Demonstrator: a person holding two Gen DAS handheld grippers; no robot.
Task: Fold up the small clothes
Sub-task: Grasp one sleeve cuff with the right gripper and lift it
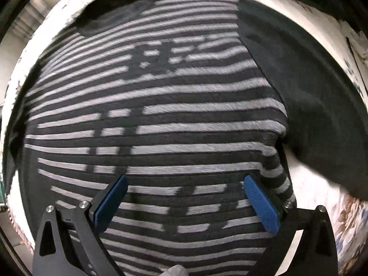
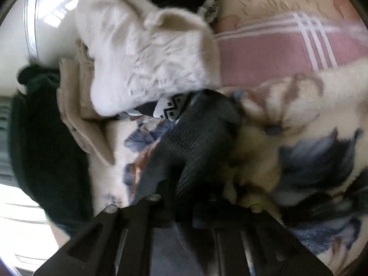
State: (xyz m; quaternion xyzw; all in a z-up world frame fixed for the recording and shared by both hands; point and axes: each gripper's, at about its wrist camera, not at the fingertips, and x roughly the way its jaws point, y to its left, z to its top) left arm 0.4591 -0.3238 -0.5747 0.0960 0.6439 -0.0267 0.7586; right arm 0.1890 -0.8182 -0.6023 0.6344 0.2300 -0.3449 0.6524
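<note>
A dark sweater with grey stripes [image 1: 161, 119] lies spread flat and fills the left wrist view, its plain dark sleeve [image 1: 310, 105] stretched out to the right. My left gripper [image 1: 184, 184] hangs open just above the sweater's lower body, its blue pads [image 1: 262, 204] wide apart and holding nothing. In the right wrist view my right gripper [image 2: 184, 184] is shut on a fold of dark ribbed fabric [image 2: 197, 138], which drapes over and hides its fingertips.
The sweater lies on a white floral bedcover [image 1: 345, 218], also in the right wrist view [image 2: 310, 138]. A heap of clothes sits ahead of the right gripper: a cream fuzzy garment [image 2: 149, 57], a beige piece [image 2: 76, 115], a dark garment [image 2: 46, 138], a pink plaid cloth [image 2: 276, 53].
</note>
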